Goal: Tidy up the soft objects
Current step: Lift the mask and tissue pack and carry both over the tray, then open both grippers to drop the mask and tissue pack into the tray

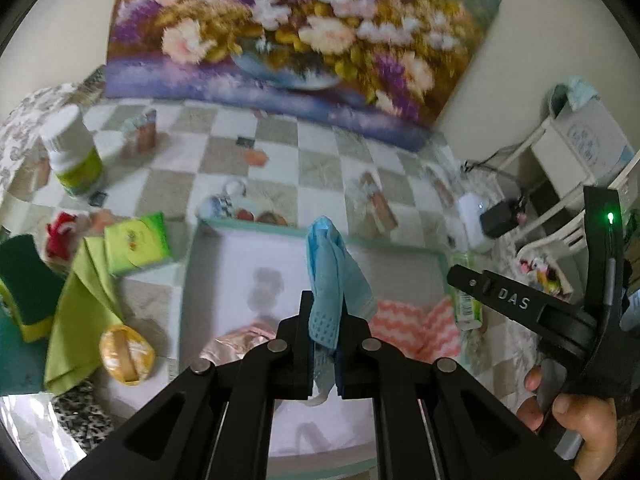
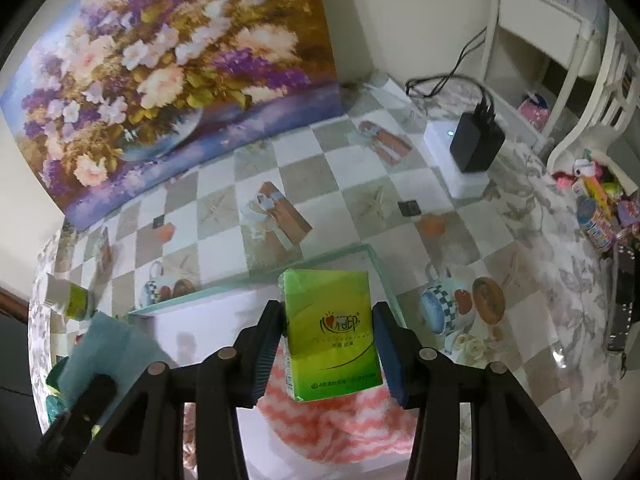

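Note:
My left gripper (image 1: 325, 309) is shut on a limp blue perforated cloth (image 1: 332, 268). The cloth hangs over a white tray with a mint rim (image 1: 256, 230). In the tray lie a pink-and-white chevron cloth (image 1: 412, 320) and a shiny pink cloth (image 1: 236, 340). My right gripper (image 2: 326, 312) is shut on a green tissue packet (image 2: 332, 332), held above the chevron cloth (image 2: 340, 420) near the tray's right rim (image 2: 256, 282). Left of the tray lie a second green packet (image 1: 136, 244), a green cloth (image 1: 84, 312) and a green-yellow sponge (image 1: 24, 280).
A yellow bundle (image 1: 126, 354), a red soft thing (image 1: 60, 232) and a white-green jar (image 1: 72, 156) stand left of the tray. A flower painting (image 1: 300, 40) leans on the wall behind. A white power block with a black adapter (image 2: 476, 144) sits at the right, a white chair (image 2: 588, 92) beyond.

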Motion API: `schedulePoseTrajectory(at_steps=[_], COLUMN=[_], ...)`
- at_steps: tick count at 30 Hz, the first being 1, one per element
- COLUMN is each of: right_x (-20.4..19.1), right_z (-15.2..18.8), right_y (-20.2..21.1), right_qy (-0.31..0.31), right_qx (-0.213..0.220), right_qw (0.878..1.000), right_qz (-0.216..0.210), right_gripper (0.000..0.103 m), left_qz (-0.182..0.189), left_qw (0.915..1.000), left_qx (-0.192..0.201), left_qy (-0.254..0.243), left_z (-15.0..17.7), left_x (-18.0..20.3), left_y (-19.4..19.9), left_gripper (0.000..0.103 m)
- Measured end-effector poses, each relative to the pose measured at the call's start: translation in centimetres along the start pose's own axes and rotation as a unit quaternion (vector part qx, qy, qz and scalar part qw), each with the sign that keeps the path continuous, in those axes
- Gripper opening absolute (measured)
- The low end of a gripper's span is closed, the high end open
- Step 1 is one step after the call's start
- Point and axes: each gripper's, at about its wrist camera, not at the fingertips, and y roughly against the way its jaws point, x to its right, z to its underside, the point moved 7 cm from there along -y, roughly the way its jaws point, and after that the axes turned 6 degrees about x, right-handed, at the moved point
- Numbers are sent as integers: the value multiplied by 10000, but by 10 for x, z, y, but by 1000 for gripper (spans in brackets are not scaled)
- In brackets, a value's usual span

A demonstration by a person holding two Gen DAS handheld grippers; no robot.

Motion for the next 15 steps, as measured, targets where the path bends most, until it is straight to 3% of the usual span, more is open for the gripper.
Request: schedulePoseTrajectory(at_steps=[5, 10, 15], right_x=[-3, -2, -1], right_z=[21, 41, 44], right_y=[-34, -60, -60], right_qy=[-7, 101, 156], right_qx=[-415, -739, -730], right_qw=[9991, 9970, 9969], right_qz=[-44, 213, 240], right_gripper=[49, 50, 51], left_qz=[-88, -256, -439], left_qw=[9992, 9974, 9945], left_qx=[-381, -670, -940], left_qy=[39, 119, 122], left_z=[20, 33, 46], left_x=[-6, -16, -23], left_y=[-28, -46, -57], left_gripper=[7, 7, 8])
